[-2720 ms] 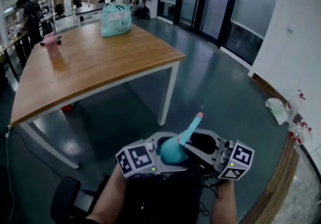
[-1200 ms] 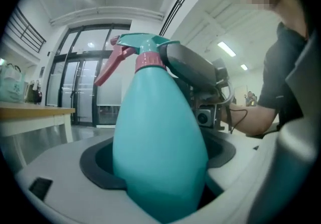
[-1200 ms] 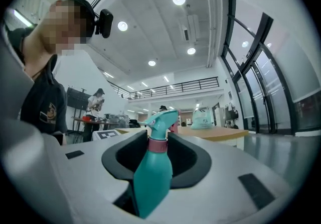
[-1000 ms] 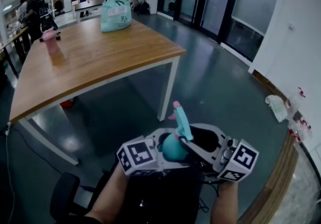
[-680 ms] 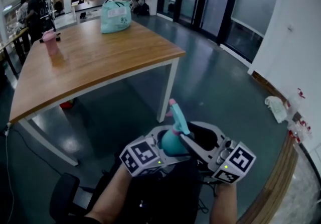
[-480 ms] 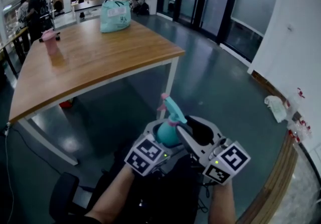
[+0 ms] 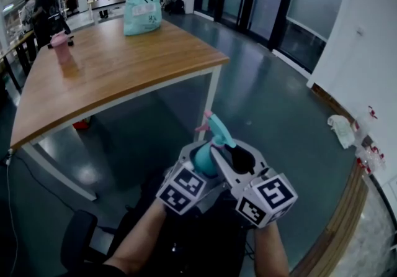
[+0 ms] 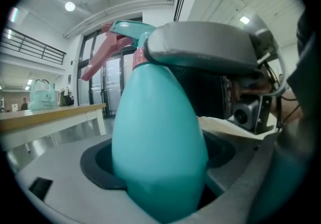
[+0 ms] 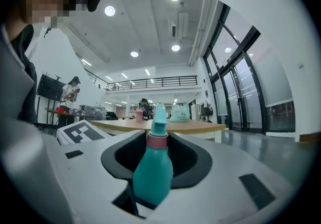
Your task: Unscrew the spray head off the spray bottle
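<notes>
Left gripper (image 7: 193,169) clamps the teal egg-shaped plastic spray bottle (image 7: 202,159). Right gripper (image 7: 218,153), jaws just widening, sits loose around its neck. The teal-and-pink spray head (image 7: 218,129) has swung from rightward toward the wooden table (image 7: 124,71). Beyond its corner, grey floor (image 7: 279,102) stretches right.

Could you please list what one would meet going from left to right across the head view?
pink cup → teal bag → spray bottle → white bundle
</notes>
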A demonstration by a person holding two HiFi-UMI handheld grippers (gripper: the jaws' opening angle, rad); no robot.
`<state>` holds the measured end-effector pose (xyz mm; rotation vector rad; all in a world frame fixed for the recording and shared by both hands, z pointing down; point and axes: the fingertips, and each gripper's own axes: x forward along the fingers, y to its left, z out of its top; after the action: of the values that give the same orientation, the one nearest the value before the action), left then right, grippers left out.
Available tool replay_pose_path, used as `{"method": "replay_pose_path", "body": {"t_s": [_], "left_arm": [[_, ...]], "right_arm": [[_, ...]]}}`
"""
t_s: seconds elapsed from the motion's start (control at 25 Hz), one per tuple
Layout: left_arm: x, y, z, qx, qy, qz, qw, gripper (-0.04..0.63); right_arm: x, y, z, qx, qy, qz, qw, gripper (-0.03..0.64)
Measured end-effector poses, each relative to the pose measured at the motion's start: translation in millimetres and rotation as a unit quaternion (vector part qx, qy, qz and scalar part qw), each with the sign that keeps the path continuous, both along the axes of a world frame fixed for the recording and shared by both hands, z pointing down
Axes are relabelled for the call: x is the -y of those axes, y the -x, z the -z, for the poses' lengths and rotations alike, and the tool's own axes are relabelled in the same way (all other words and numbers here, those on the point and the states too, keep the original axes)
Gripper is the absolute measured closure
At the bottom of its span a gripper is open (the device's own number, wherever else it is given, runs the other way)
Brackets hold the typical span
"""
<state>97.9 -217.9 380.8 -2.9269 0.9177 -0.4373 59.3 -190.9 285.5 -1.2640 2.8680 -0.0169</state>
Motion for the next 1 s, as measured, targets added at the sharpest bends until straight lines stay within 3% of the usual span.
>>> {"method": "replay_pose_path", "body": {"t_s": [0.2, 0.4, 0.6, 0.88, 0.96, 1.0], "left_arm": [[-19.5, -10.2, 5.8, -0.012, 0.004, -0.08, 0.9967, 0.164], [-43.1, -18.7, 6.4, -0.014, 0.013, -0.156, 0.9875, 0.164], [-74.3, -25.3, 9.3, -0.018, 0.016, -0.243, 0.9698, 0.164], [-113.7, -24.5, 13.3, -0.044, 0.026, -0.351, 0.9352, 0.166], [-118.0, -24.5, 13.8, -0.047, 0.026, -0.36, 0.9316, 0.166], [-115.6, -25.2, 13.9, -0.049, 0.025, -0.353, 0.9341, 0.166]], "right_arm": [[-10.5, -5.0, 3.1, 0.006, 0.004, 0.067, 0.998, 0.468], [-24.4, -9.0, 3.5, 0.01, 0.008, 0.134, 0.991, 0.468], [-47.4, -14.6, 5.8, 0.03, -0.003, 0.226, 0.974, 0.466], [-75.8, -16.2, 6.7, 0.062, -0.014, 0.326, 0.943, 0.468], [-79.2, -16.7, 6.5, 0.067, -0.014, 0.337, 0.939, 0.469], [-77.5, -17.2, 6.7, 0.068, -0.015, 0.331, 0.941, 0.469]]}}
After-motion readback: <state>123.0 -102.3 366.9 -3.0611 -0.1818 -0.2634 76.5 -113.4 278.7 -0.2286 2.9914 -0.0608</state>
